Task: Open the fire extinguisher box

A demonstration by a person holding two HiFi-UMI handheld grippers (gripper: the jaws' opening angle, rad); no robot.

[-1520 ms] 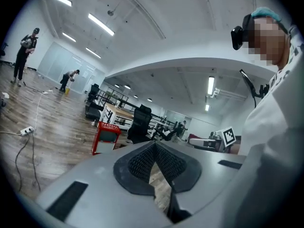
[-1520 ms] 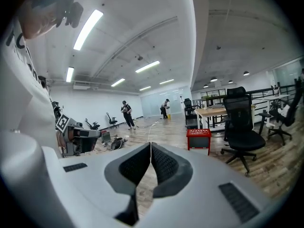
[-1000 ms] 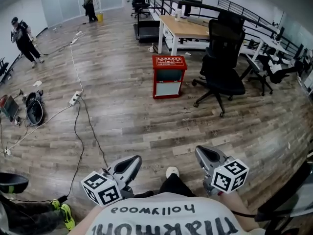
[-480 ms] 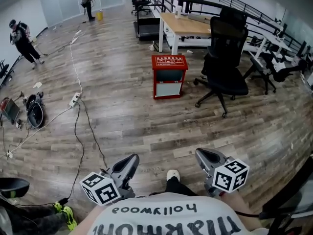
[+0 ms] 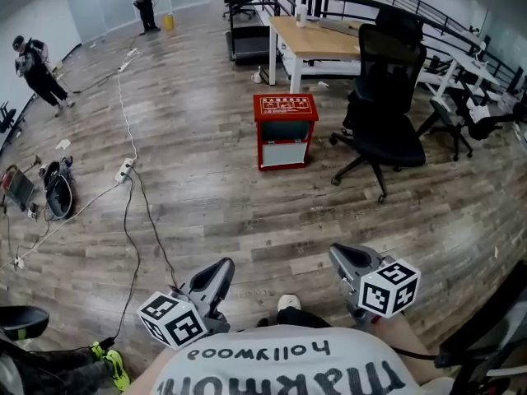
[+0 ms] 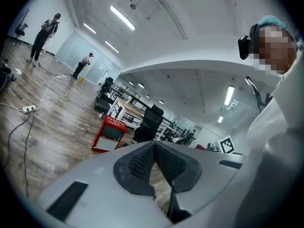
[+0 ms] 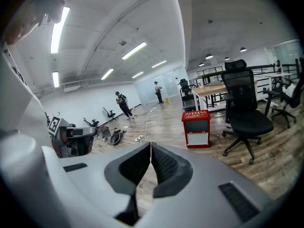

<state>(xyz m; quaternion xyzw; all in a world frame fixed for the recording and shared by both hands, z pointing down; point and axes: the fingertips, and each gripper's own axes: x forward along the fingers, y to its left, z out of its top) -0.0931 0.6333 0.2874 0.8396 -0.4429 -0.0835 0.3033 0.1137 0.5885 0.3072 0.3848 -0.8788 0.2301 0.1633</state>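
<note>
Not much has changed since a second ago: the whole room has slid a touch in the head view, like the wearer took a step forward, and the shoe [image 5: 288, 303] has shifted between the two tools. Both grippers sit about where they were.

Biggest to smallest: wood-plank floor [image 5: 206, 179] everywhere, a long desk [image 5: 317, 44] at the back, a black office chair [image 5: 387, 105] to the right, and the red fire extinguisher box [image 5: 285, 130] out on the floor just left of that chair and in front of the desk. It's well away from both tools.

The box stands upright, long axis vertical, labelled top up. Its front, a dark window over a pale panel, faces back toward the wearer.

It looks like a rigid metal cabinet, so I'd guess it's heavy enough not to skid while the door itself swings light. The place to grab is probably a front door edge or a latch, but I can't make out any handle from this far.

The left gripper [image 5: 221, 271] and right gripper [image 5: 344, 257] are held low by the body, jaws pressed together with nothing between them; they'd need to spread before pinching anything.

A cable [image 5: 136, 212] and power strip [image 5: 125, 168] lie off to the left, not in the straight path.
</note>
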